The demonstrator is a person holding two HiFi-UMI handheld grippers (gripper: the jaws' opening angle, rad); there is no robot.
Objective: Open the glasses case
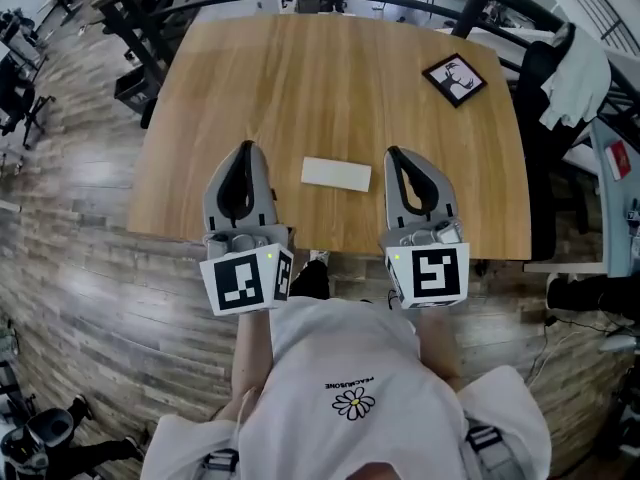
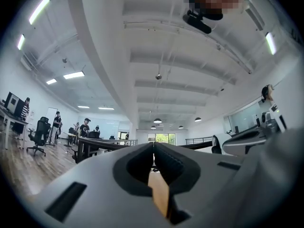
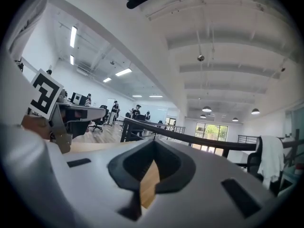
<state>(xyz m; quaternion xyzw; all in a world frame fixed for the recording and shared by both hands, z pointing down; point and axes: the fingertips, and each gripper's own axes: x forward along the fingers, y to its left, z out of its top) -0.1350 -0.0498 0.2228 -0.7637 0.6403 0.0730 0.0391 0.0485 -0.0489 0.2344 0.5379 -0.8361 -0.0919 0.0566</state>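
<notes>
A flat white glasses case (image 1: pixel 336 174) lies closed on the wooden table (image 1: pixel 330 78), near its front edge. My left gripper (image 1: pixel 245 150) is to the left of the case and my right gripper (image 1: pixel 393 154) to its right, both over the table's front part and apart from the case. Both are shut with nothing between the jaws. In the left gripper view the left gripper (image 2: pixel 154 144) points out level over the table and the case is not visible. The right gripper (image 3: pixel 154 140) in its own view also looks level, past the case.
A small black-framed picture (image 1: pixel 454 78) lies at the table's far right. A chair with white clothing (image 1: pixel 578 73) stands right of the table. Black desks and chairs (image 1: pixel 150 28) stand behind and left. People stand far off in the room (image 2: pixel 85 126).
</notes>
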